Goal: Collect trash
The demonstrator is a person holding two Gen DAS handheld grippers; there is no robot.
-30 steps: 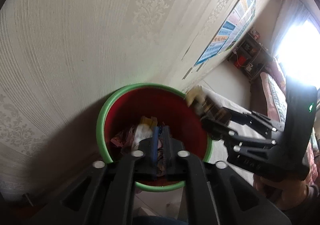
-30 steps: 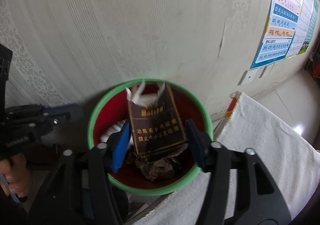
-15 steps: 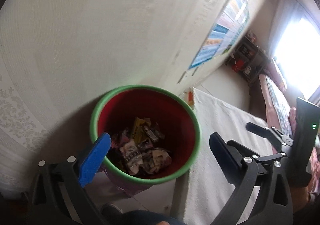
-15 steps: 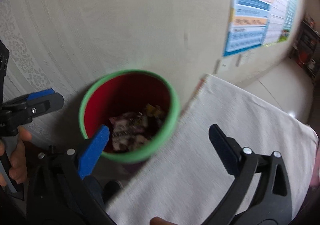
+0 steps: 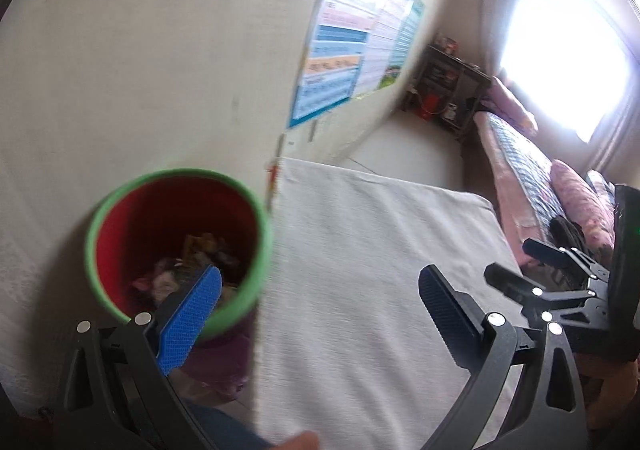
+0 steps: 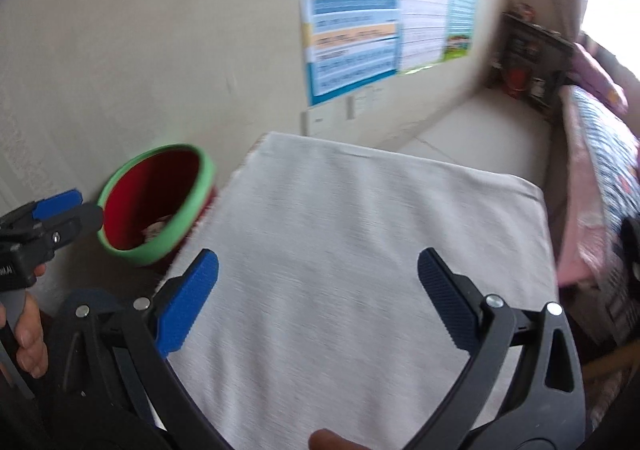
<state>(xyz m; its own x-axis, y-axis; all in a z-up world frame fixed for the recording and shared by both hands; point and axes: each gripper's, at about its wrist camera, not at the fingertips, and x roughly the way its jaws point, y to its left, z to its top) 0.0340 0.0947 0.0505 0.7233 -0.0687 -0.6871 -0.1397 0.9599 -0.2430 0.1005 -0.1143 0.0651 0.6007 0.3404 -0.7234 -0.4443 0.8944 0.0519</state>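
A red bin with a green rim (image 5: 176,242) stands against the wall, left of a white cloth-covered table (image 5: 360,270). Crumpled wrappers (image 5: 192,266) lie at its bottom. My left gripper (image 5: 320,290) hangs open above the table's left edge with nothing between its fingers; its blue left pad overlaps the bin. The right gripper (image 6: 318,274) is open and empty over the middle of the cloth (image 6: 360,250), with the bin (image 6: 156,206) off to its left. Each gripper also shows in the other's view, the right one (image 5: 520,266) and the left one (image 6: 68,210).
A pale wall with a coloured poster (image 6: 360,38) runs behind the bin and table. A bed with pink and patterned bedding (image 5: 532,178) lies right of the table, under a bright window. A dark shelf (image 6: 528,54) stands in the far corner. The cloth's surface shows no objects.
Both grippers opened over the bin: a dark cigarette pack left the right one and a small wrapper the left. Both then swung right, away from the bin, over the cloth-covered table.
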